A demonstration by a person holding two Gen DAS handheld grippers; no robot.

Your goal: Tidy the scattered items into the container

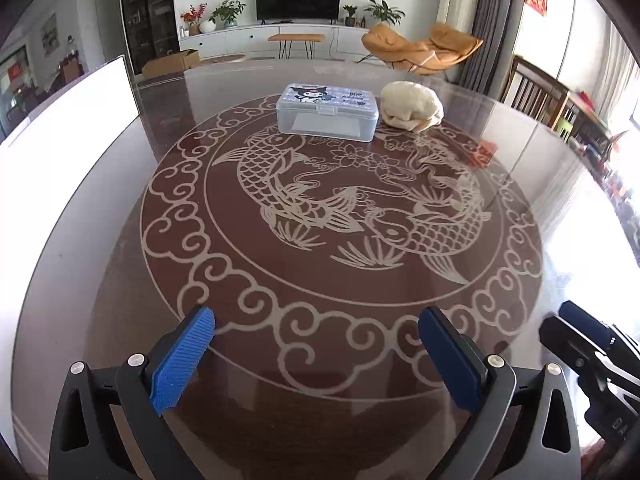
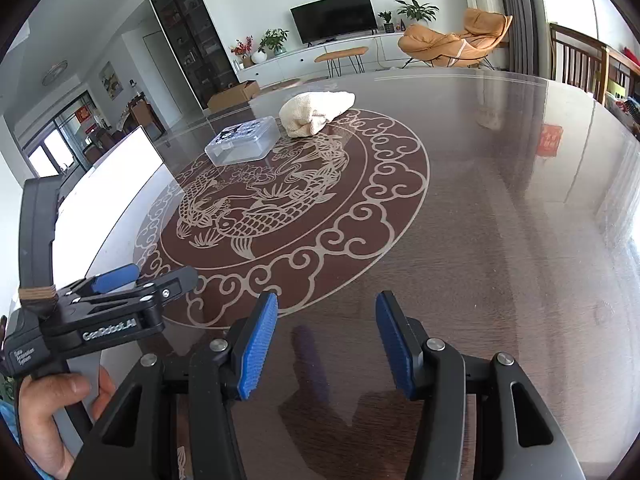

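Clear plastic box (image 1: 327, 114) sits lid shut on the far side of the table (image 1: 120, 240), cartoon sticker on the lid, its writing too small to read; contents unclear. Cream towel (image 1: 412, 107) bunched just right of it. Left gripper (image 1: 316, 354) spread wide, empty, marked "GenRobot.AI". Right gripper (image 2: 326, 344) spread, empty, near edge.

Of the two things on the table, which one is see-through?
The plastic box with the cartoon lid; the cream towel bundle beside it is opaque cloth.
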